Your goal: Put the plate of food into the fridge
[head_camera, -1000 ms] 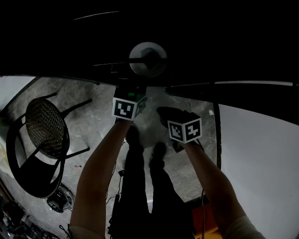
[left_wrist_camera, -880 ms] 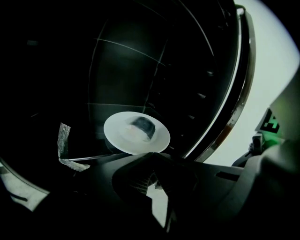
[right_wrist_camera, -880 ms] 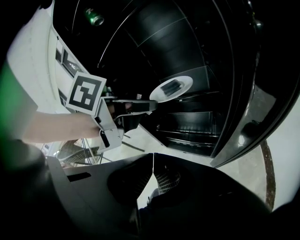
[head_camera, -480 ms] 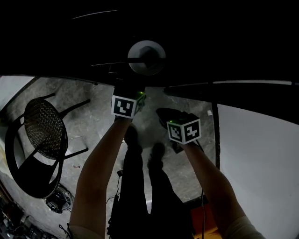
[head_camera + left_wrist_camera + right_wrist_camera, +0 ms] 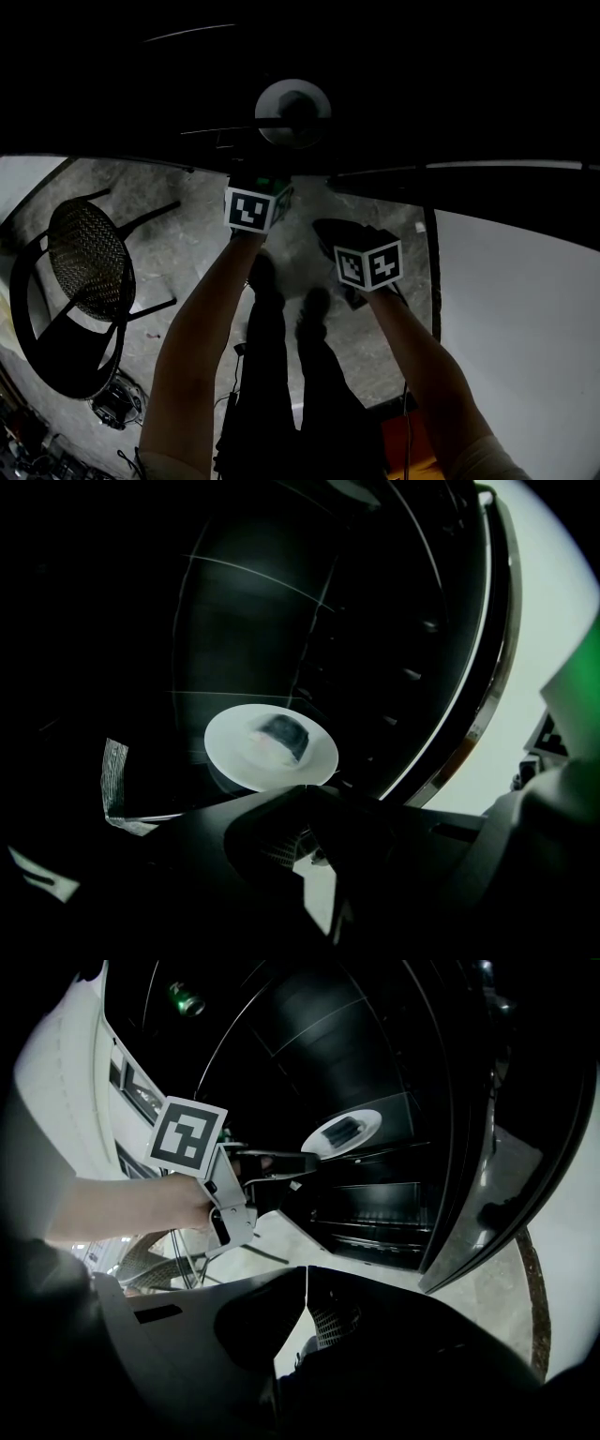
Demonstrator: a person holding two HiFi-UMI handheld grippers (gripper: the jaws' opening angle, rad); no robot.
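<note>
— What are the jaws doing?

— The right gripper [image 5: 305, 1302] hangs back, its jaws pressed together on nothing, with only a hairline slit between them. The left gripper [image 5: 305, 797] reaches ahead, jaws pinched on the near rim of the plate [image 5: 230, 752]. That bit of rim is hidden behind their tips.

— Where is the plate?

— Inside the open fridge [image 5: 394, 602], roughly level, at the front of a glass shelf [image 5: 408, 1110]. I cannot tell whether it rests on the shelf.

— And the food?

— One dark lump [image 5: 281, 738] with something pale beside it, too blurred to name.

— Deeper in?

— Mostly black. A few shelf edges catch light, and a small green thing [image 5: 187, 999] sits high up, can-like but unclear.
</note>
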